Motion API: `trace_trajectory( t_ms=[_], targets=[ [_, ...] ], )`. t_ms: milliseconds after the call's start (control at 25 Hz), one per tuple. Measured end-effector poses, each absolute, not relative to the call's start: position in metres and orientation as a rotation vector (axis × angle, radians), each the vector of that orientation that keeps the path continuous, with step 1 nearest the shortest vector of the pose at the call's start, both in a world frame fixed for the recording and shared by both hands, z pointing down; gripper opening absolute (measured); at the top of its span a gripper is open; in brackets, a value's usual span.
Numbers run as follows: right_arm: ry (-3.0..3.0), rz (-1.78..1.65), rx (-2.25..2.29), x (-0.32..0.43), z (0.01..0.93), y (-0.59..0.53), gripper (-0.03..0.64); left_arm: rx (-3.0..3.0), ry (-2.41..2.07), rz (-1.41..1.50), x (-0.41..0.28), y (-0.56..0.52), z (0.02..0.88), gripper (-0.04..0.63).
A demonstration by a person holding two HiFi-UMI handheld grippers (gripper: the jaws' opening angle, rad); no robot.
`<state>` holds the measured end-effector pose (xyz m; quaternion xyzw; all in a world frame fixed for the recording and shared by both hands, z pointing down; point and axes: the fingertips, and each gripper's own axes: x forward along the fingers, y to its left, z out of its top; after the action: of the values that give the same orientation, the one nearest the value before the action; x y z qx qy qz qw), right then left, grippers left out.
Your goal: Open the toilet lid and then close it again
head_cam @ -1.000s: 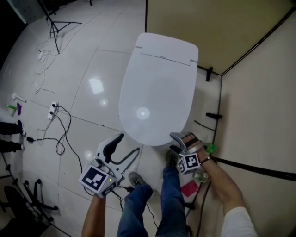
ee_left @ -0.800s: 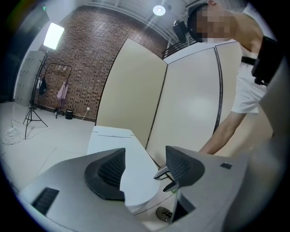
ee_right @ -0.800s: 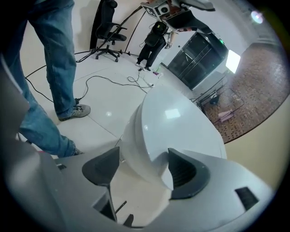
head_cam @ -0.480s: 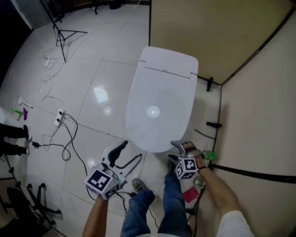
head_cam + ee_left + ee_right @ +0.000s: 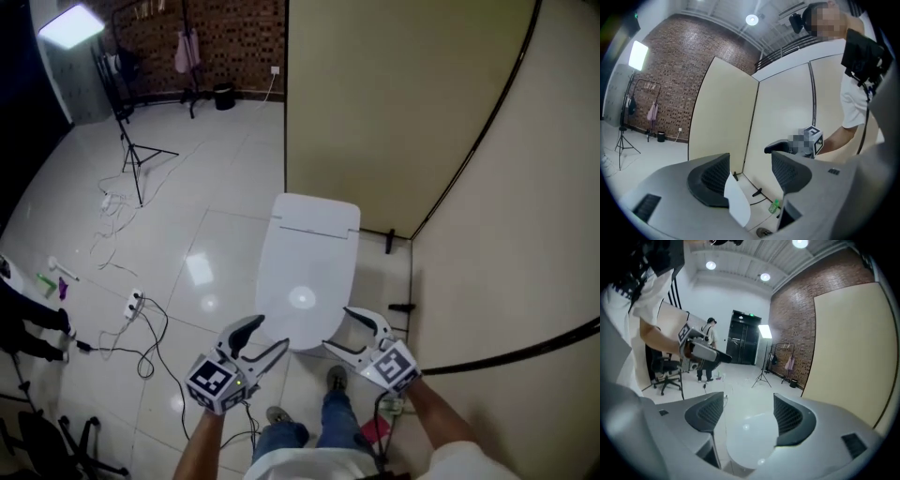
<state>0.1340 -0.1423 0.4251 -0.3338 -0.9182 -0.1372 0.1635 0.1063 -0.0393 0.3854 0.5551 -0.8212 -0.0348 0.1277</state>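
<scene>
Head view: left gripper and right gripper jaws apart (empty); toilet lid shut.

Bright studio lamp, glare on toilet lid and floor, fisheye edges

The glossy white tiled floor carries the toilet. Left of the toilet lie a power strip and loose cables. Farther left stands a tripod.
</scene>
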Motion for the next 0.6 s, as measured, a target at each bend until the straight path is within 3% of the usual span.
trace_trajectory(
  t_ms=[280, 600],
  targets=[
    [-2.764, -0.171, -0.847, 0.15, 0.348, -0.159, 0.33, 1.716, -2.458, -0.078, 0.122, -0.04, 0.312, 0.276],
    [-2.791, -0.153, -0.759, 0.171, 0.347, -0.162, 0.329, 1.696, -2.432, -0.071, 0.138, -0.033, 0.324, 0.276]
  ],
)
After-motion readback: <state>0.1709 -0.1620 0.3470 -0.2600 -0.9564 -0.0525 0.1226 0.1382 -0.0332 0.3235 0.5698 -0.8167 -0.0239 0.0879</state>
